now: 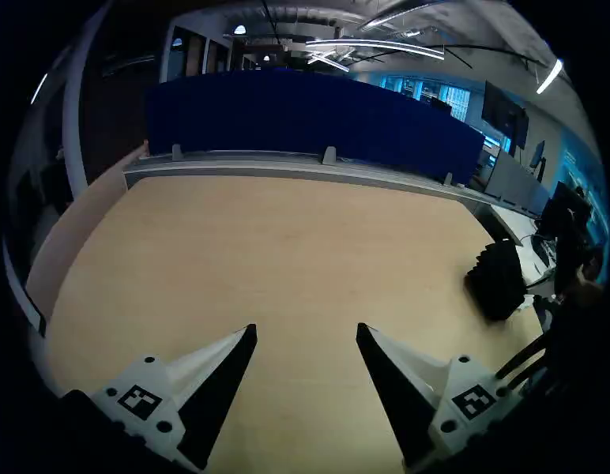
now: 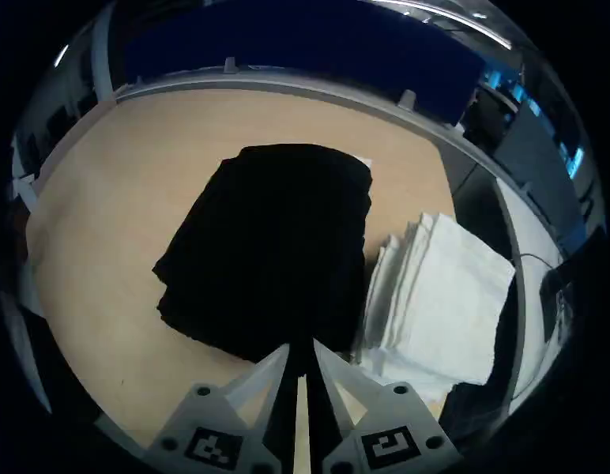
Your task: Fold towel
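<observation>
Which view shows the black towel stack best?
The right gripper view: the black towel stack lies central and large, beside white folded towels. The left gripper view shows it small and dark at the right edge of the table.

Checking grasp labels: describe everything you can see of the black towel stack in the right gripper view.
The black stack looks like several folded towels of soft matte cloth, with layers showing at its left and near edges. It lies flat on the wooden table, roughly rectangular and slightly skewed. Its right side runs along a white towel stack, apparently touching it. The right gripper is almost shut, with its tips at the stack's near edge. Whether they pinch cloth cannot be told.
</observation>
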